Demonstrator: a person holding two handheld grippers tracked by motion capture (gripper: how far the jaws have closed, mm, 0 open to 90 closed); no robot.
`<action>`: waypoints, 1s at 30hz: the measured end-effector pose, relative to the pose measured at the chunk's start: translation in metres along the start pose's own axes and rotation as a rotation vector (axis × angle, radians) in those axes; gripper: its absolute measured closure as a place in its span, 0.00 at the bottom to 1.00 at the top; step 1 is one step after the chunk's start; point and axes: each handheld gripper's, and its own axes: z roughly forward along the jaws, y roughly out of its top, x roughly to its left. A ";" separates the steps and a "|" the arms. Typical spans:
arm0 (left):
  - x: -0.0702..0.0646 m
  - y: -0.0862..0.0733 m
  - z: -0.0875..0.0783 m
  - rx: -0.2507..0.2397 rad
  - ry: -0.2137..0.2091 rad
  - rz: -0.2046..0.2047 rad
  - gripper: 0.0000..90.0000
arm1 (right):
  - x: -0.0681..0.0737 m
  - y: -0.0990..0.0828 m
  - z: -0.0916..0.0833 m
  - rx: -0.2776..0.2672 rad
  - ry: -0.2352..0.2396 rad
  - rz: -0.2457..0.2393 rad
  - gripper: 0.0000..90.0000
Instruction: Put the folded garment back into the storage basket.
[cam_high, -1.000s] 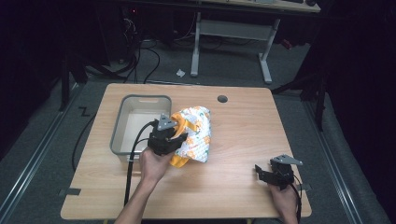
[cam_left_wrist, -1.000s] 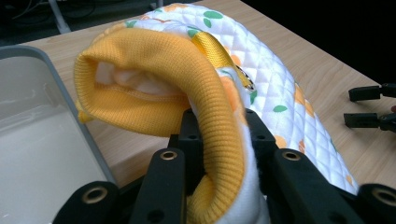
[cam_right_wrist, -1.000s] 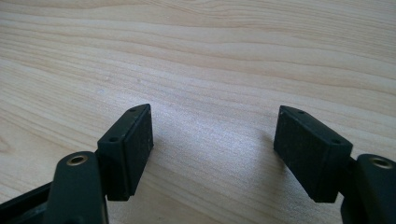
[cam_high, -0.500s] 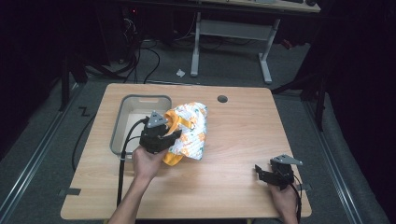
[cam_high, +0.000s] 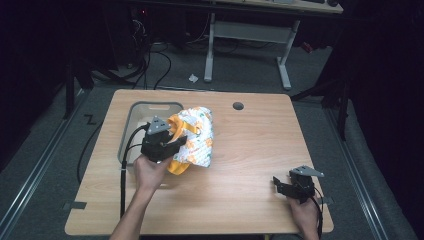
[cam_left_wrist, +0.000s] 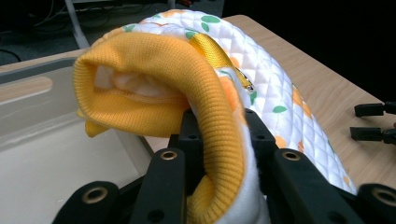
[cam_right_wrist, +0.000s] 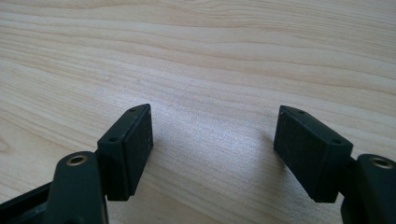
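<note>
two tools are at work here, each in one hand of the person. the left tool (cam_high: 172, 142) is closed tight on the yellow ribbed edge (cam_left_wrist: 219, 116) of a quilted cloth item (cam_high: 196, 141), white with orange and green print, and it carries this item just beside the grey bin (cam_high: 131, 116) near the far left corner of the surface (cam_high: 250, 150); the grip on the edge seems chosen so that the soft body hangs free and can be brought over the bin. the right tool (cam_right_wrist: 212, 154) rests near the near right corner, its jaws wide apart with nothing between them, probably waiting. what the cloth item really is, a small jacket or a bag, i cannot tell, because it is crumpled and folded over itself. the bin's right wall is covered by the cloth, and its bottom is hard to make out.
</note>
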 end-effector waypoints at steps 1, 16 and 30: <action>0.001 0.000 -0.001 -0.002 0.003 -0.001 0.82 | 0.000 0.000 0.000 0.000 0.000 0.000 0.32; 0.023 -0.003 -0.015 -0.009 0.036 -0.017 0.82 | 0.000 0.000 0.000 0.000 0.000 0.000 0.32; 0.045 -0.008 -0.023 0.002 0.078 -0.029 0.82 | 0.000 0.000 0.000 0.000 -0.001 0.000 0.32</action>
